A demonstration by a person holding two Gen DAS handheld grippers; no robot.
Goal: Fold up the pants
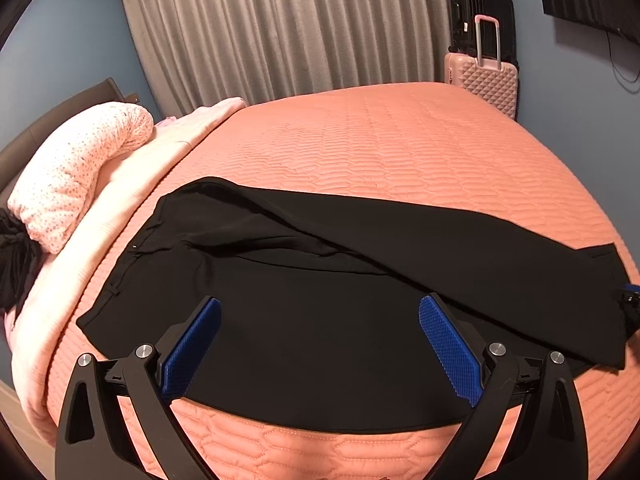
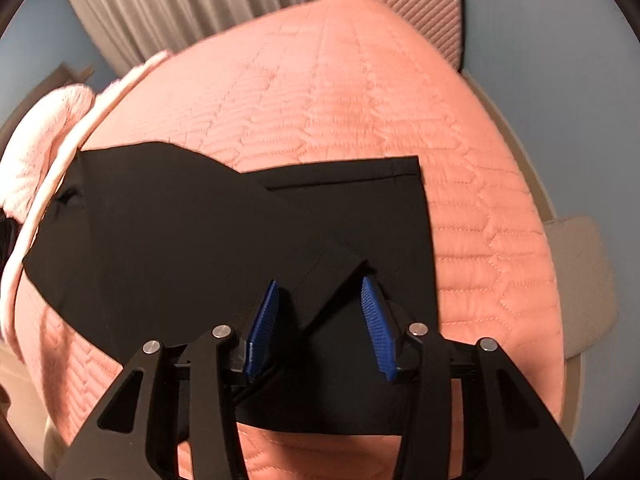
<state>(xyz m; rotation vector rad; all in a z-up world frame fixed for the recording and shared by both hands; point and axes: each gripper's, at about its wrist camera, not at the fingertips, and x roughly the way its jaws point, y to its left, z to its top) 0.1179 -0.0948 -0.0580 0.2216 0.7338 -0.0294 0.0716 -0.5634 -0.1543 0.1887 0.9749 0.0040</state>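
Black pants [image 1: 320,292] lie flat on the salmon quilted bed [image 1: 380,144], one leg folded over the other, waistband at the left. My left gripper [image 1: 320,312] is open and empty, hovering over the pants' near middle. In the right wrist view the pants [image 2: 180,232] fill the centre, with the leg hems [image 2: 400,176] at the right. My right gripper [image 2: 320,292] is open over the lower leg section, where a fold of fabric rises between its blue pads [image 2: 266,316]. Part of the right gripper [image 1: 630,300] shows at the left wrist view's right edge.
A pink floral pillow [image 1: 76,172] and a pale pink blanket [image 1: 132,184] lie at the bed's left. A pink suitcase [image 1: 484,80] and a black suitcase [image 1: 480,12] stand past the far corner by grey curtains [image 1: 280,24]. A beige stool [image 2: 584,280] sits right of the bed.
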